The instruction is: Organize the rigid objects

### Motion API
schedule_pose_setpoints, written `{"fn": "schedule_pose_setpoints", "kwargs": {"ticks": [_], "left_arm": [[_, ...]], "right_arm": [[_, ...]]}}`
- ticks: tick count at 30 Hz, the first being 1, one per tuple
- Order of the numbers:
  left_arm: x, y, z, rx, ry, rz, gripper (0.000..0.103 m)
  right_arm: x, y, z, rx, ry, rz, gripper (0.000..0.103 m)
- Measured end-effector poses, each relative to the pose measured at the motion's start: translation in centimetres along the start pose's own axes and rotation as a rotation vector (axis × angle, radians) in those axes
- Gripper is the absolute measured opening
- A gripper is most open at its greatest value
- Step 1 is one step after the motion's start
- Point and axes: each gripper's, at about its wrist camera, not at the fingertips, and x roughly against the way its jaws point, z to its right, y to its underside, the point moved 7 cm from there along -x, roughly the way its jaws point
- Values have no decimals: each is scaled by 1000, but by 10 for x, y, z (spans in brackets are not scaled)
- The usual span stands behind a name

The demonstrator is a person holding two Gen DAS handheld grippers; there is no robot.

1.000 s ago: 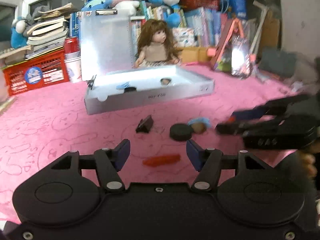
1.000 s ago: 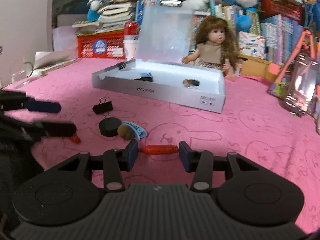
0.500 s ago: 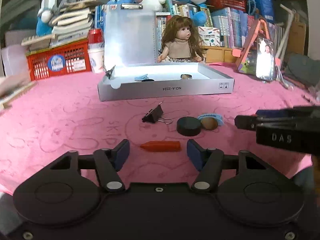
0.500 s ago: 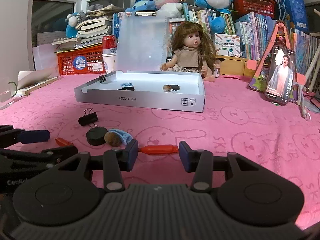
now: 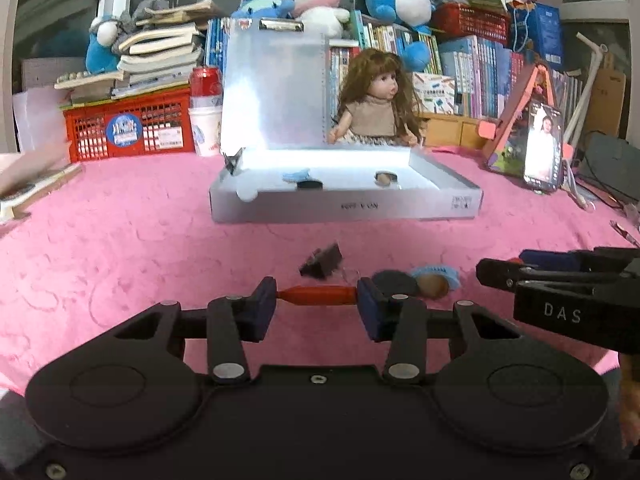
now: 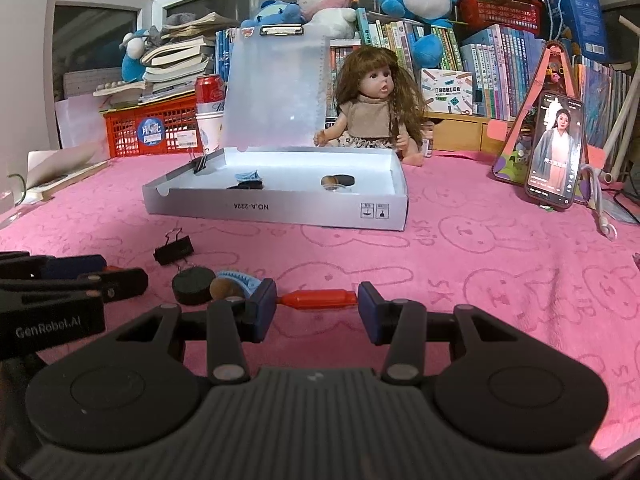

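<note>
A red pen-like stick point(image 5: 318, 295) lies crosswise between the pads of my left gripper point(image 5: 317, 305), which stands open around it. Another red stick point(image 6: 318, 299) lies between the pads of my right gripper point(image 6: 317, 306), also open. A black binder clip point(image 5: 322, 263) point(image 6: 174, 249), a black puck point(image 5: 394, 282) point(image 6: 192, 285) and a blue-and-brown round piece point(image 5: 436, 280) point(image 6: 234, 285) lie on the pink cloth point(image 6: 460, 264). The open white box point(image 5: 344, 208) point(image 6: 280, 208) holds small items.
A doll point(image 6: 374, 108) sits behind the box. A phone on a stand point(image 6: 556, 148) is at the right, a red crate point(image 6: 152, 128) and can point(image 6: 209, 92) at the left. Books and plush toys line the back.
Both grippers have come lower and closer to the cloth, so each red stick now lies between its pads. The left gripper swung left to face the box.
</note>
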Motion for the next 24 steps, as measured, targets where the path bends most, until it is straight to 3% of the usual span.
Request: {"fn": "schedule_pose_setpoints", "kwargs": {"ticks": [13, 24], "left_arm": [[-19, -52, -23, 17, -28, 52, 42], [-52, -84, -31, 27, -9, 31, 42]], "right_arm": [[-17, -36, 1, -55, 36, 27, 50], [-48, -64, 4, -93, 59, 19, 50]]}}
